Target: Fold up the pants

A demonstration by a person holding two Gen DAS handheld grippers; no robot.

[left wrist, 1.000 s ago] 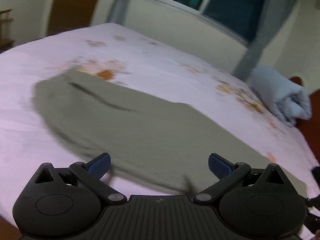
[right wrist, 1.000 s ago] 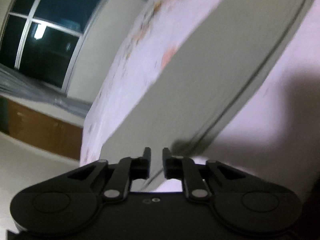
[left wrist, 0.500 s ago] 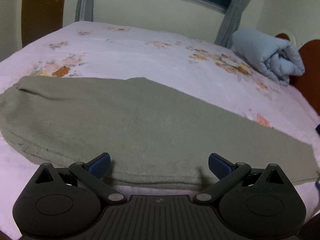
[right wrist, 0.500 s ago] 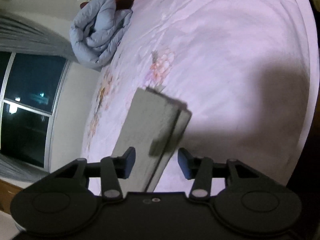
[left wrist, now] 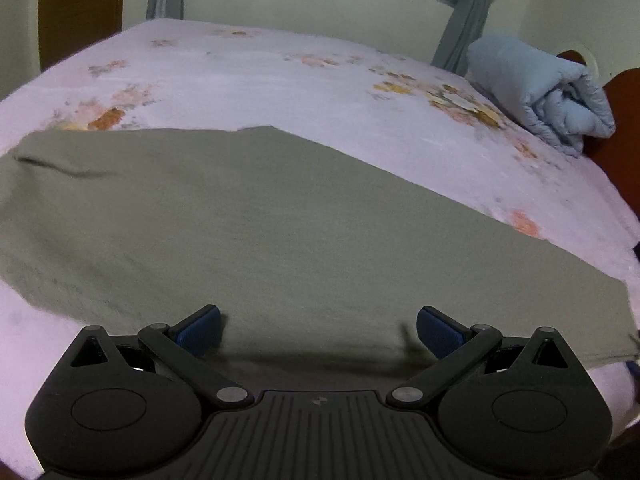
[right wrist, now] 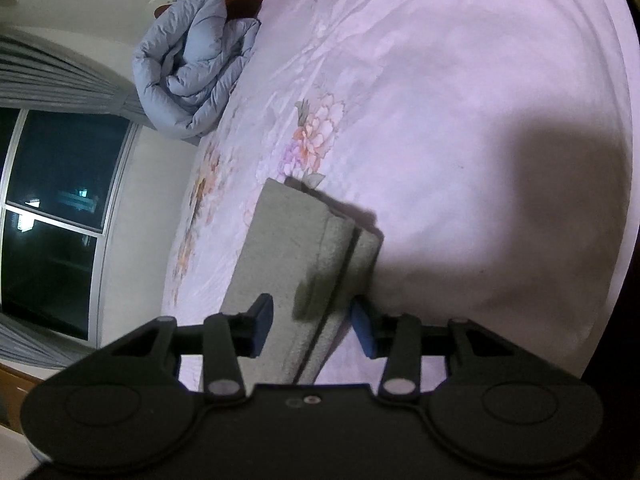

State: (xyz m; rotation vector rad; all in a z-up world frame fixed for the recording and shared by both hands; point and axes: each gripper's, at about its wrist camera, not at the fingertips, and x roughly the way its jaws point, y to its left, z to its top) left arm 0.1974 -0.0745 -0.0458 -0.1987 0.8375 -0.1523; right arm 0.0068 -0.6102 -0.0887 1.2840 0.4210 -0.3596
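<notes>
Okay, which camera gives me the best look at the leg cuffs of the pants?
The right wrist view. There the stacked cuffs lie sharp and near, just ahead of the open right gripper, with both layers visible. The left wrist view shows the pants spread broadly, but that end sits at the far right edge.

I see both views under dim indoor light with a lilac cast; the window (right wrist: 52, 216) is black with a few small reflections. Fisheye curvature bends the bed (left wrist: 280, 80) and walls toward dark vignetted corners. A broad soft shadow falls on the sheet in the right view, and the left hand-held gripper (left wrist: 318, 330) casts a narrow shadow on the pants (left wrist: 240, 220). Focus is fair and grain is noticeable.
</notes>
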